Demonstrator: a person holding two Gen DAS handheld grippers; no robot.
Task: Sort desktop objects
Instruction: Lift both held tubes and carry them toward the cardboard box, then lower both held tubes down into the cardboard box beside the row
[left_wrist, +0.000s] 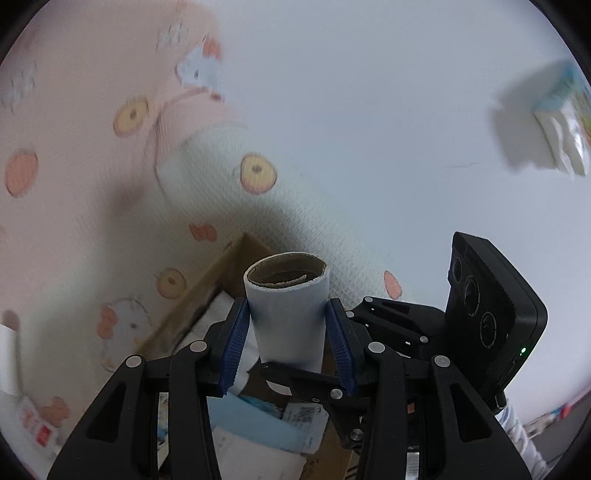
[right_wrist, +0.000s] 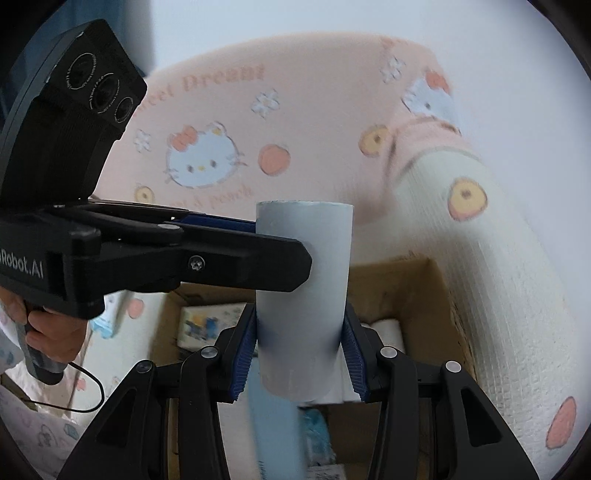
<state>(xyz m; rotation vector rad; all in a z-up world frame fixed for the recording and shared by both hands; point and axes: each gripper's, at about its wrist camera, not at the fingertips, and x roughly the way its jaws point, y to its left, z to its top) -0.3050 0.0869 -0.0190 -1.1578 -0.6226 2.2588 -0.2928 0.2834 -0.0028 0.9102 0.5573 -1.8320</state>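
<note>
Blue ribbed pads of the left tongs (left_wrist: 290, 347) sit nearest the lens, one on each side of a pale paper-covered cardboard tube (left_wrist: 288, 317), and they press on its wall, so these tongs are pinching the tube. It stands nearly upright between them, its open brown end up and a loose strip of card curled inside the rim. Seen from the right wrist, the same tube (right_wrist: 303, 295) rises between the blue pads of the right tongs (right_wrist: 299, 354), which clamp its lower part, while the left tongs (right_wrist: 280, 236) reach in from the left side and pinch it higher up; both pairs thus hold one tube at different heights. A hand (right_wrist: 51, 325) grips the left tool's handle at the left edge of that view. Below and behind the tube lies an open cardboard box (right_wrist: 439, 295) holding white rolls (right_wrist: 384, 328), a printed packet (right_wrist: 210, 321) and other paper things too blurred to tell apart. Under the box spreads a pink and white cloth (right_wrist: 303, 110) printed with cartoon cat faces and peaches. Far off in the left wrist view, a small printed carton (left_wrist: 561, 118) lies on the white tabletop (left_wrist: 369, 110), well apart from the tube.
</note>
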